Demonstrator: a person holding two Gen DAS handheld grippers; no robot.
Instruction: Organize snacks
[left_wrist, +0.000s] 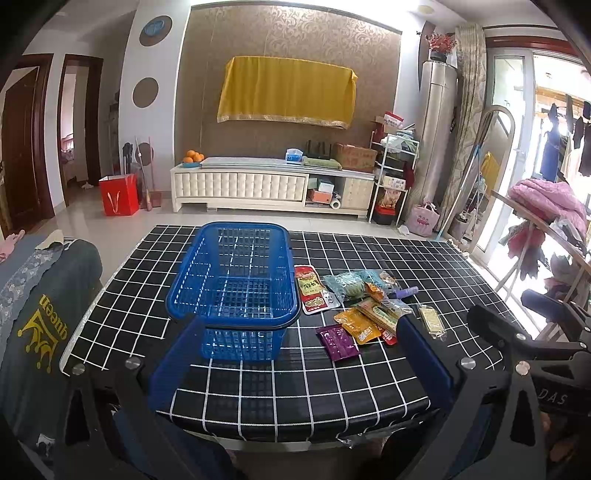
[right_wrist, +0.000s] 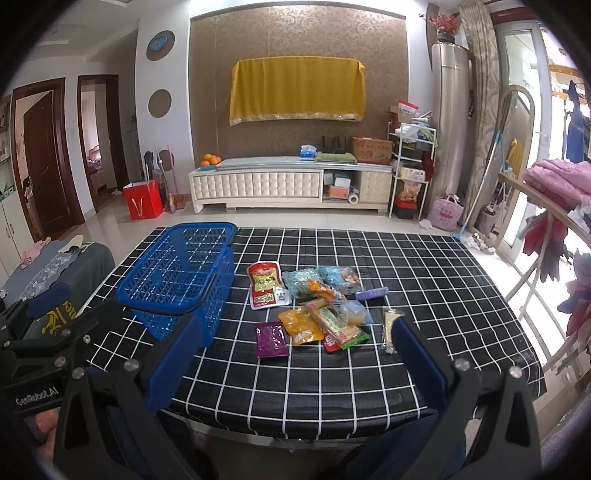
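- Nothing is packed yet, as far as I can judge: the blue basket (left_wrist: 232, 288) stands empty, left of centre in the left wrist view, on the checked table (left_wrist: 295, 387).
- The snacks (right_wrist: 314, 310) lie in a loose pile at mid-frame in the right wrist view, just beside the basket and on its right, some overlapping.
- So the step in hand looks like the very start, choosing a first packet.
- The purple packet (right_wrist: 272, 339) lies flat at the near edge of the pile, apart from the basket and clear on three sides; it seems the easiest first pick.
- The pale bar (right_wrist: 389, 328) sits at the right edge of the pile, close behind the right gripper's right finger in that view.
- The next move calls for lowering a gripper onto one packet, closing on its edge, then carrying it left over the basket rim.
- Flat, slippery wrappers may need a pinch at a seam; that is my guess.
- The left gripper (left_wrist: 299, 365) hangs low at the bottom of its frame, above the table's near edge, fingers spread wide and holding nothing.
- The right gripper (right_wrist: 295, 365) hangs likewise at the bottom of its frame, fingers wide apart, empty, aimed at the pile.
- Both point forward across the table, level with each other; a bit of hand (right_wrist: 44, 424) shows at lower left of the right view.
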